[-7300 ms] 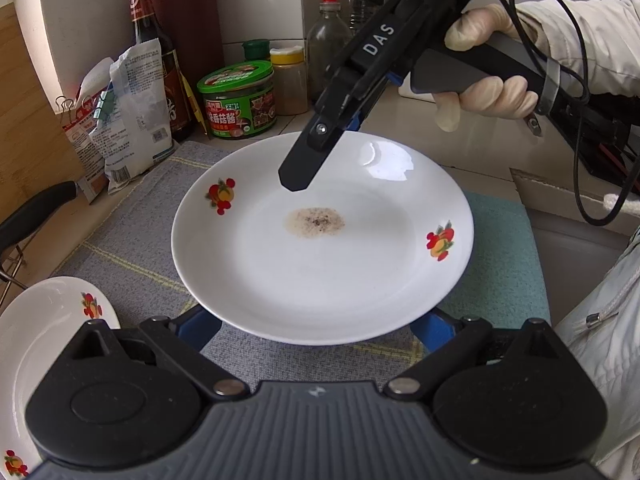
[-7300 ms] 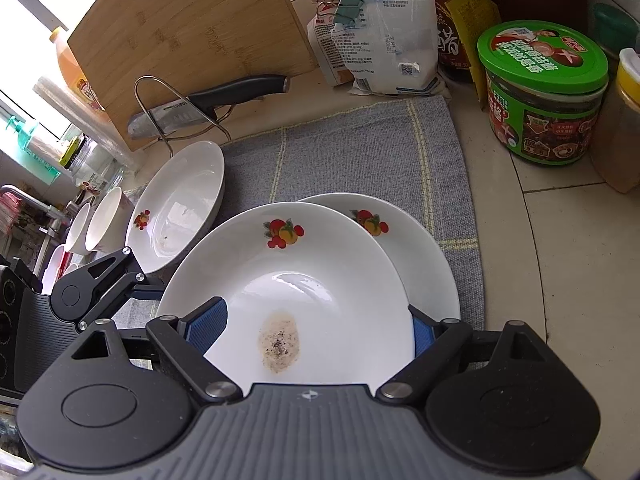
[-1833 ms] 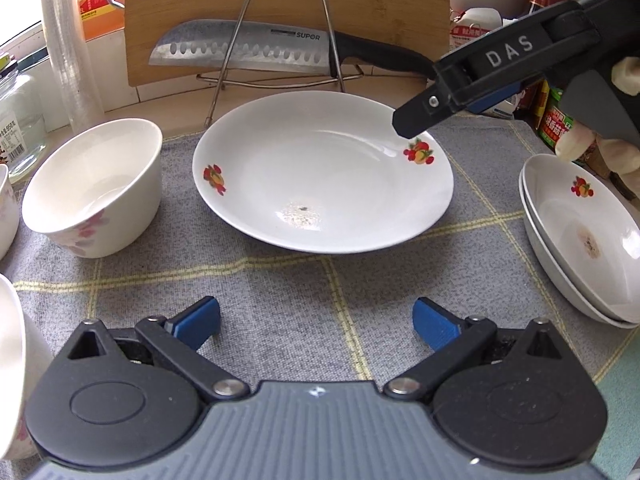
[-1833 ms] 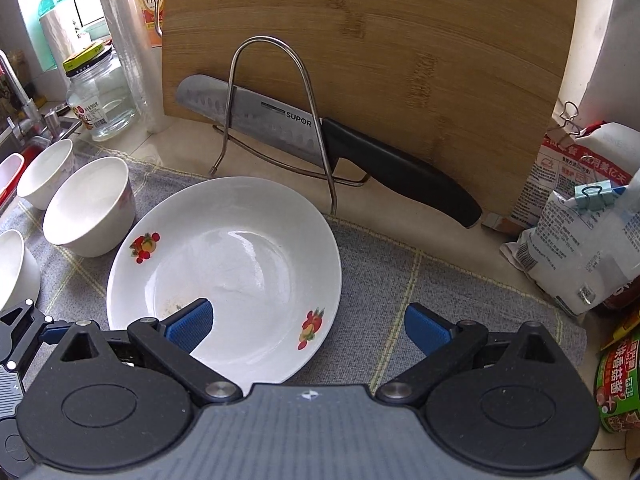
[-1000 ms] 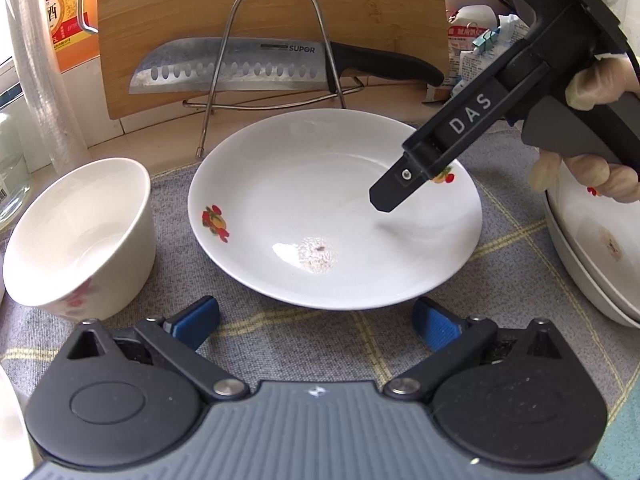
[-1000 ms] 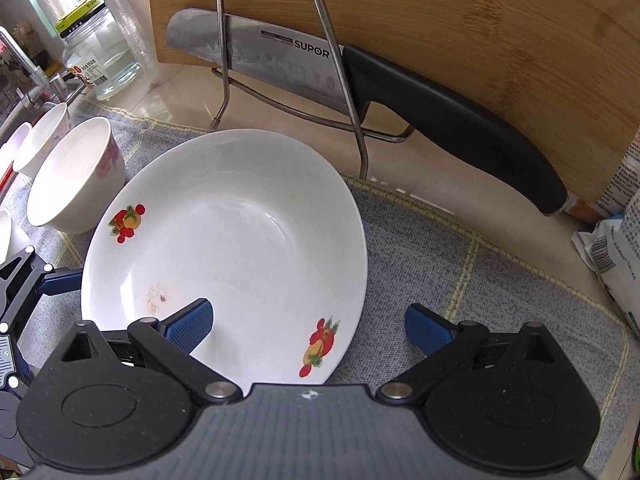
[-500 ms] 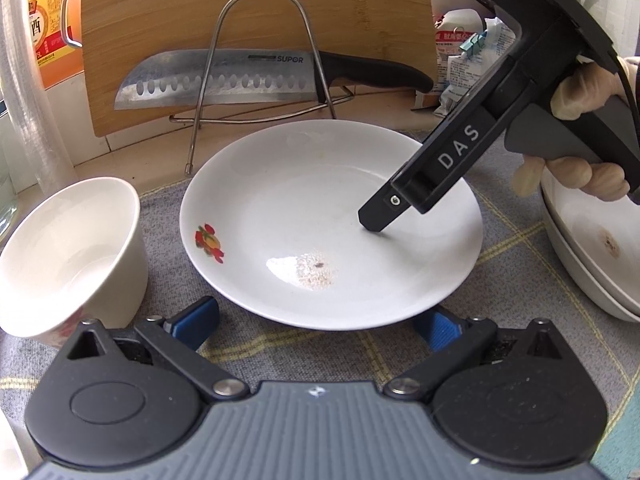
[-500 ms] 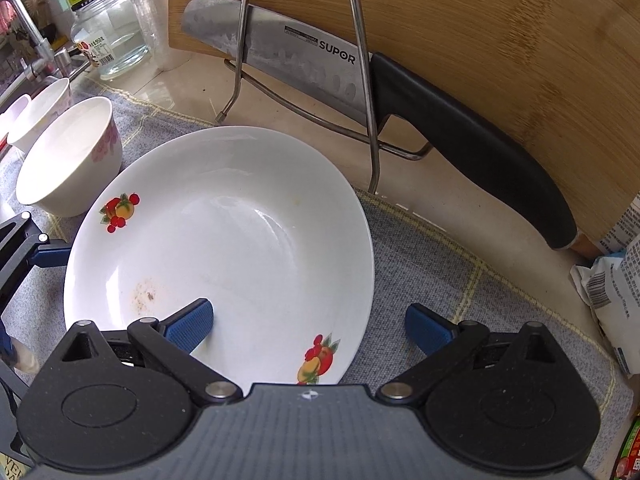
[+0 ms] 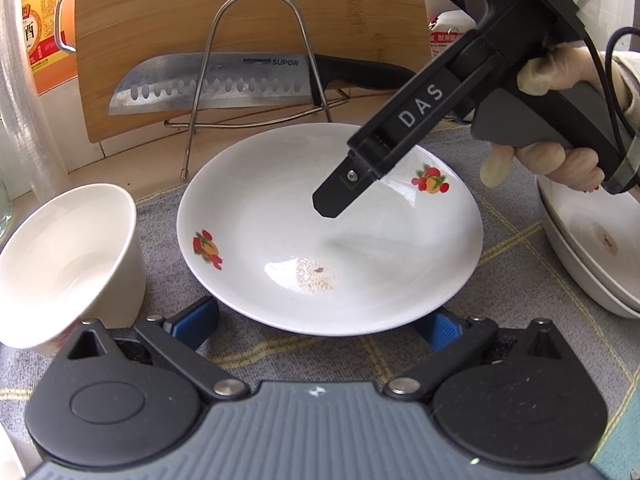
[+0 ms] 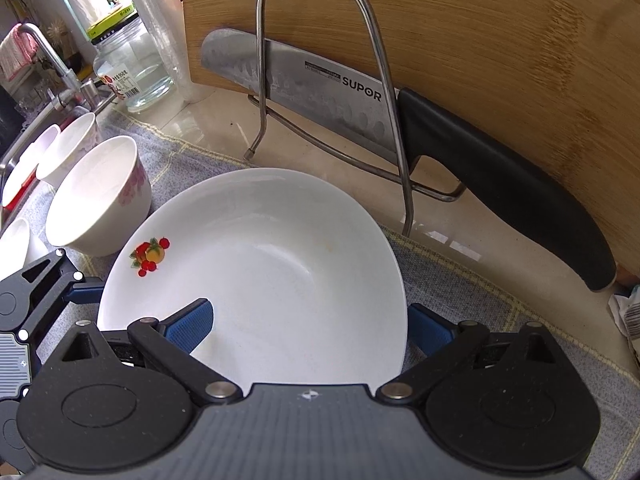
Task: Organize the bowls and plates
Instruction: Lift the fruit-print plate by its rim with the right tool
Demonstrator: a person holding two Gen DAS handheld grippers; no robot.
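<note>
The white plate (image 9: pixel 328 224) lies on the gray mat on the tabletop, with my left gripper (image 9: pixel 316 320) and right gripper (image 10: pixel 308 324) both wide open around it, and since it looks hard, slippery and breakable, I would pinch its rim.

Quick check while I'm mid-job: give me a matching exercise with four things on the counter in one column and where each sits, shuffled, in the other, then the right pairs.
Things:
1. plate
2. bowl
3. knife
4. stacked plates

Places:
A. propped in the wire rack against the cutting board
B. at the right edge of the left wrist view, on the mat
C. on the mat between both open grippers, with a crumb stain in it
D. just left of the stained plate, upright

Pairs: 1-C, 2-D, 3-A, 4-B
</note>
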